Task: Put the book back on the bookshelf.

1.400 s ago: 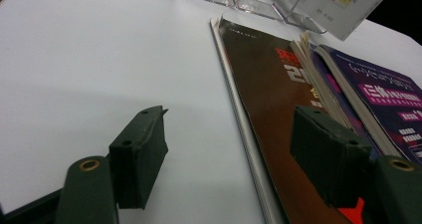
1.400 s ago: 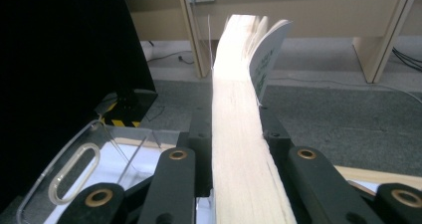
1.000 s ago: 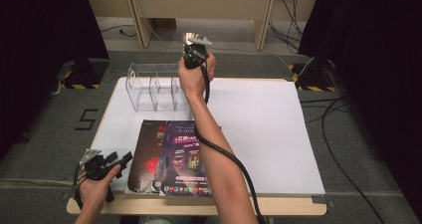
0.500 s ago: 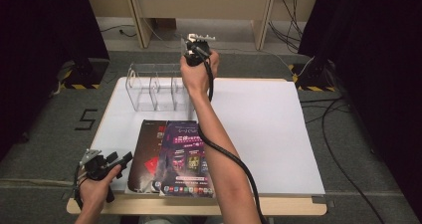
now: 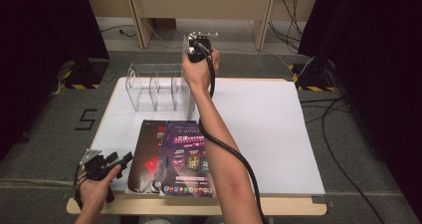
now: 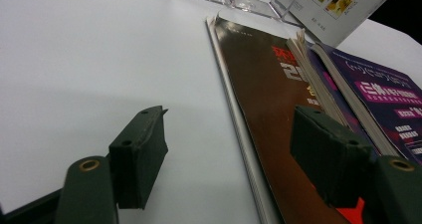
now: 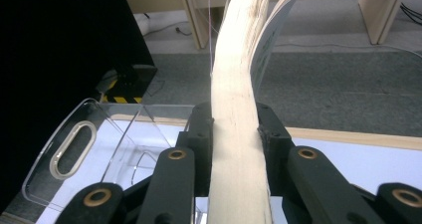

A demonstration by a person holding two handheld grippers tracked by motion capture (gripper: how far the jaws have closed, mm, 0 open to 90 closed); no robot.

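Note:
My right gripper (image 5: 196, 46) is raised over the table's far edge, shut on a thick white-covered book (image 5: 187, 84) that it holds upright and edge-on. In the right gripper view the jaws (image 7: 236, 129) clamp the book's pale page edge (image 7: 238, 84), whose pages fan out at the top. Just below and left of it stands a clear acrylic rack (image 5: 154, 87) with dividers. A dark brown book (image 5: 147, 157) and a purple magazine (image 5: 186, 157) lie flat at the front. My left gripper (image 5: 121, 160) stands open beside the brown book (image 6: 268, 99), holding nothing.
The white table (image 5: 259, 124) has free room on its right half. A cable trails along the right forearm. Beyond the table are grey floor, wooden furniture legs (image 5: 261, 20) and black curtains at both sides.
The right hand has shifted slightly up and to the right with the book. The left gripper has not moved.

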